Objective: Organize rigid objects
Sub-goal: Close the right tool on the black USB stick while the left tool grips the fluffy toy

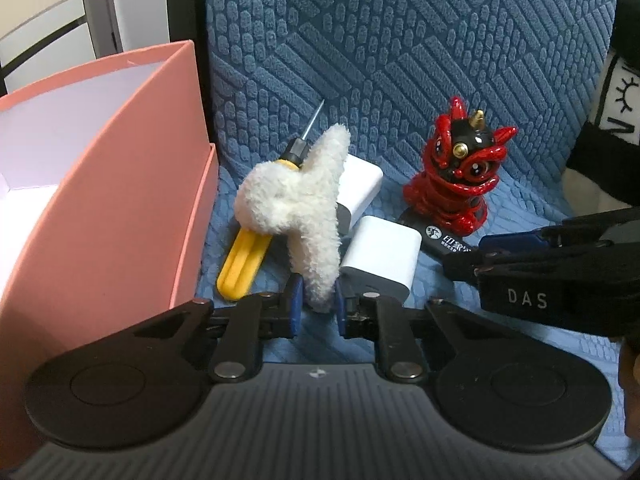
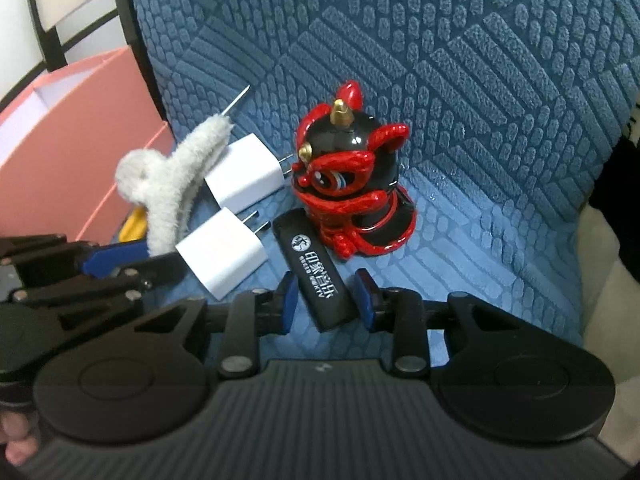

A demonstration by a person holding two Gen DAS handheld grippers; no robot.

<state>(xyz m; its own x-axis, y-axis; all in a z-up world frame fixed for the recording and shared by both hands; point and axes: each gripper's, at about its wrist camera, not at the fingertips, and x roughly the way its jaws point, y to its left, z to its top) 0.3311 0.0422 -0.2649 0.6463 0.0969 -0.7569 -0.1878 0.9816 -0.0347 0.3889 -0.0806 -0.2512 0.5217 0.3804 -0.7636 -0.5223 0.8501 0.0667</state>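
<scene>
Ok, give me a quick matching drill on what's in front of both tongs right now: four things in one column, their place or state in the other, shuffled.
Things:
1. fluffy white clip
2. black lighter
3. lion figurine
4. yellow-handled screwdriver

Places or states:
A. stands upright on the blue cushion
B. lies partly under the clip, beside the pink box
C. lower end between the left tongs
D. between the right tongs, lying flat

Pairs: 1-C, 2-D, 3-A, 4-B
</scene>
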